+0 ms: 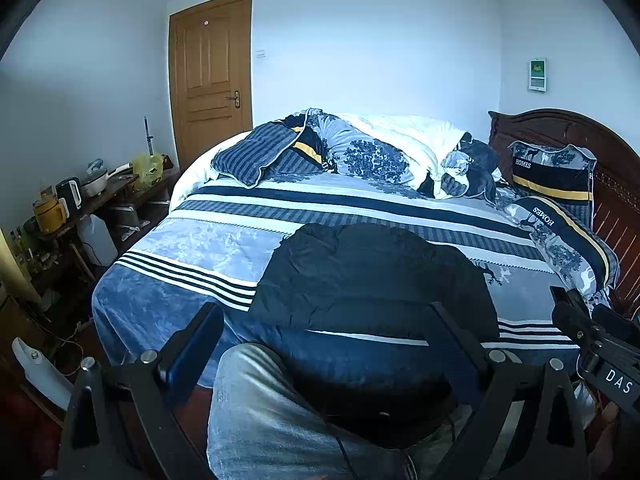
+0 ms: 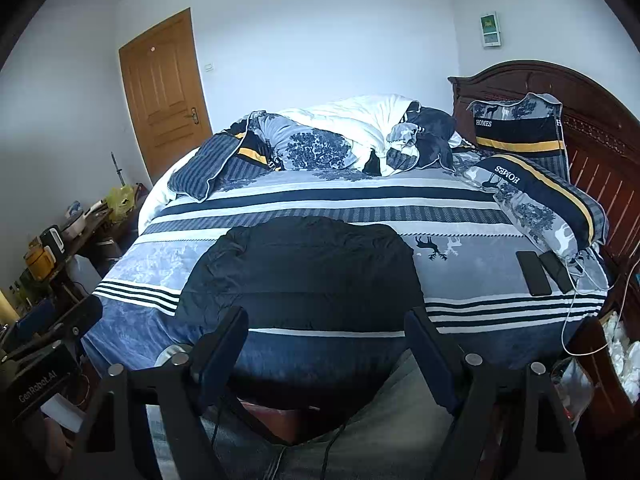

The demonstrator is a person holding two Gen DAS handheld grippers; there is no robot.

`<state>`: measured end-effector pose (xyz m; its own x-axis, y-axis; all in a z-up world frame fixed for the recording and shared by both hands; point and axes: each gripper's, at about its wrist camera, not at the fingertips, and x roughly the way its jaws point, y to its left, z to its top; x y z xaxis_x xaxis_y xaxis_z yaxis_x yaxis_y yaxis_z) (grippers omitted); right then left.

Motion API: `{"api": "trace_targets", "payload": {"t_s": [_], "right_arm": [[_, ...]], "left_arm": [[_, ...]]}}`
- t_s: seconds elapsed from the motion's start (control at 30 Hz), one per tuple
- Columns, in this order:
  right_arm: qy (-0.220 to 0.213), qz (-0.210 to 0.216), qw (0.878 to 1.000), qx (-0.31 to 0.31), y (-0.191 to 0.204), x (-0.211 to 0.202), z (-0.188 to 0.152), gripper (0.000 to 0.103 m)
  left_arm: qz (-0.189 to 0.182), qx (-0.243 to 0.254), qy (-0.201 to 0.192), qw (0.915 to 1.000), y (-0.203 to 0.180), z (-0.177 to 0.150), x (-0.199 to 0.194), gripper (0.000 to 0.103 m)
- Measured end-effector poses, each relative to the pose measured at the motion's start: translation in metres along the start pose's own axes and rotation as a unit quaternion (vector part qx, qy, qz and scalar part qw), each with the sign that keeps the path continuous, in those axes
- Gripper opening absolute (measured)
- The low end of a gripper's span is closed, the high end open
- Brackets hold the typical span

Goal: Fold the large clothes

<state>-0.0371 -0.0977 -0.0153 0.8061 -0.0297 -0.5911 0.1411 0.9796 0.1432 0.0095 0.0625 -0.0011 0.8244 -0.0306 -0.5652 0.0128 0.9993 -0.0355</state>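
Observation:
A large black garment [image 1: 372,272] [image 2: 304,272] lies spread flat on the patterned bed cover [image 1: 180,248] [image 2: 480,276], near the bed's front edge. My left gripper [image 1: 324,320] hovers in front of the garment's near hem, open, with nothing between its fingers. My right gripper [image 2: 326,320] is held the same way over the near hem, open wide and empty. Each gripper also shows in the other's view: the right gripper [image 1: 580,320] at the right edge, the left gripper [image 2: 80,316] at the left edge. Neither touches the garment.
Two phones [image 2: 540,274] with cables lie on the bed's right side. Pillows [image 2: 540,204] lean by the wooden headboard [image 2: 592,128]. A crumpled duvet [image 1: 380,152] fills the far side. A cluttered side table [image 1: 80,200] stands left. The person's jeans-clad legs [image 1: 260,420] are below the grippers.

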Motion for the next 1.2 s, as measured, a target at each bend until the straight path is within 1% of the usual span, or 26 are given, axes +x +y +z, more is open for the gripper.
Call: {"api": "trace_targets", "payload": {"t_s": [0.47,1.2], "right_arm": [[0.002,0.000,1.000,0.001,-0.0002,0.0000,0.0004,0.083],[0.006,0.001,1.000,0.004,0.0004,0.0013,0.0010,0.083]], "left_arm": [[0.001,0.002,0.002,1.0000,0.0062,0.0028,-0.0003,0.099],[0.002,0.002,0.005,1.0000,0.0042,-0.0001,0.0006,0.099]]}}
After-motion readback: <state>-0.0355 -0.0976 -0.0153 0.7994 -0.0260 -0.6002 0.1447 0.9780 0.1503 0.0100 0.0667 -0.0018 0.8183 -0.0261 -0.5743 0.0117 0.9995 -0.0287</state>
